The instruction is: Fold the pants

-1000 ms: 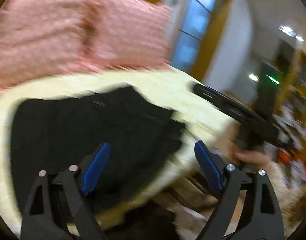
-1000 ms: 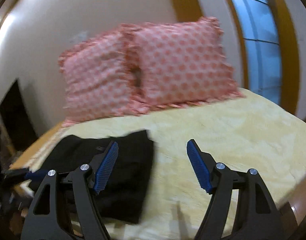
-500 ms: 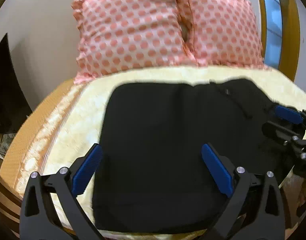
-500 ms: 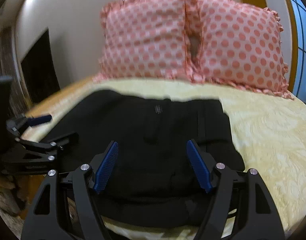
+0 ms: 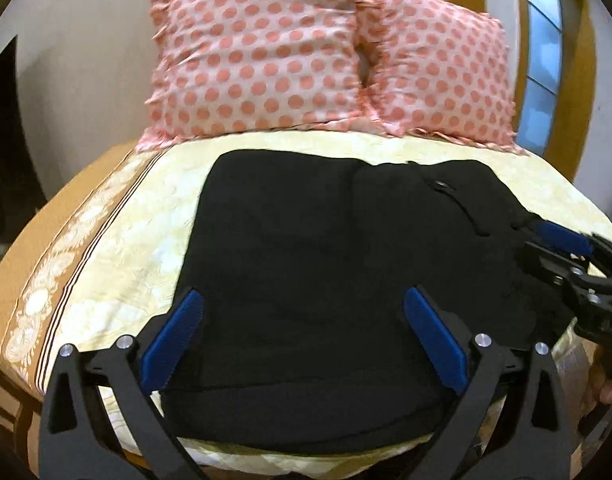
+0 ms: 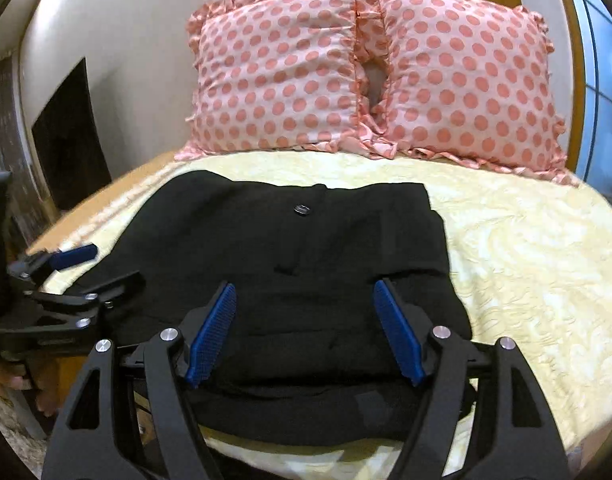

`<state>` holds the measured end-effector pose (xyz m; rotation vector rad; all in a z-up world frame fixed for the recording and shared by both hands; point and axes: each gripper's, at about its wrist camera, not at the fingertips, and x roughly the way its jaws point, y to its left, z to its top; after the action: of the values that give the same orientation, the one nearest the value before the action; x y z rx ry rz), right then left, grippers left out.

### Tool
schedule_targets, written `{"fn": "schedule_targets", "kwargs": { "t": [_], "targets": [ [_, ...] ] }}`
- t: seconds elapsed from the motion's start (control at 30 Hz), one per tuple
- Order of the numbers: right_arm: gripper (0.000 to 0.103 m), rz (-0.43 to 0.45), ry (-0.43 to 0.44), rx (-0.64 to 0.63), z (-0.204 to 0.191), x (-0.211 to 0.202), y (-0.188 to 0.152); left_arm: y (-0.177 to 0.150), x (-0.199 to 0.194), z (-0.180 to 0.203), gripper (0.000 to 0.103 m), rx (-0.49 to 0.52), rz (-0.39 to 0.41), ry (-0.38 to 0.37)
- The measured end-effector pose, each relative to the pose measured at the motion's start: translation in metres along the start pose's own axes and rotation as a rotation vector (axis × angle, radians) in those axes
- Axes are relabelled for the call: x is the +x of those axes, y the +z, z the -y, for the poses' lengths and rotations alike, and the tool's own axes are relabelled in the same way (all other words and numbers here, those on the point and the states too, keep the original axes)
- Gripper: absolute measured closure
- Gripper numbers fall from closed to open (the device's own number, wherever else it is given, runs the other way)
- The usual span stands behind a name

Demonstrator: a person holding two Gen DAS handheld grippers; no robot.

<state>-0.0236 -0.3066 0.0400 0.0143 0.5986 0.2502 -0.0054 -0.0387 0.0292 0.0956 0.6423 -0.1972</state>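
Observation:
Black pants lie spread flat on the yellow bed, waistband button facing up; they also fill the middle of the right wrist view. Their near edge hangs over the bed's front edge. My left gripper is open and empty, hovering over the pants' near left part. My right gripper is open and empty over the near right part. Each gripper shows in the other's view: the right one at the right edge, the left one at the left edge.
Two pink polka-dot pillows lean against the wall at the head of the bed. The yellow bedspread extends to the right of the pants. A window is at the right; a dark opening is at the left.
Both cameras swung from blurred sideways views to face the pants squarely. Both grippers moved closer over the pants' near edge and stayed open.

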Motion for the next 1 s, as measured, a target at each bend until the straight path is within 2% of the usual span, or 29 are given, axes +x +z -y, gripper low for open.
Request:
{"fn": "schedule_targets", "kwargs": {
  "t": [0.07,0.1,0.17,0.2,0.27,0.37,0.47,0.57,0.8,0.9,1.0],
  "targets": [
    [0.029,-0.085,-0.031,-0.038,-0.002,0.015,-0.007,-0.004,0.010,0.004,0.002,0.024,-0.041,0.000],
    [0.029,-0.058,-0.029,-0.052,-0.003,0.011,-0.008,-0.008,0.014,0.002,0.002,0.010,-0.051,-0.013],
    [0.029,-0.062,0.016,-0.010,0.004,0.008,-0.001,-0.012,0.013,-0.002,0.002,-0.002,-0.021,-0.034],
    [0.028,-0.030,0.057,0.052,0.016,0.001,0.006,-0.012,0.013,-0.002,0.002,0.001,-0.017,-0.037],
    [0.022,-0.008,0.081,0.153,0.040,-0.002,0.018,-0.014,0.013,-0.003,0.002,0.005,-0.005,-0.041],
    [0.022,-0.052,0.060,0.250,0.075,0.010,0.033,-0.018,0.012,-0.002,0.002,0.010,0.029,-0.048],
    [0.022,-0.141,0.057,0.297,0.095,0.036,0.041,-0.019,0.012,-0.002,0.002,0.013,0.042,-0.054],
    [0.022,-0.200,0.099,0.350,0.107,0.055,0.044,-0.019,0.011,-0.003,0.002,0.015,0.047,-0.063],
    [0.022,-0.276,0.066,0.307,0.106,0.074,0.046,-0.021,0.011,-0.005,0.002,0.018,0.058,-0.077],
    [0.038,-0.279,0.085,0.253,0.099,0.075,0.047,-0.021,0.011,-0.005,0.002,0.019,0.061,-0.080],
    [0.041,-0.275,0.083,0.210,0.094,0.073,0.048,-0.021,0.011,-0.005,0.002,0.019,0.061,-0.080]
  ]
}}
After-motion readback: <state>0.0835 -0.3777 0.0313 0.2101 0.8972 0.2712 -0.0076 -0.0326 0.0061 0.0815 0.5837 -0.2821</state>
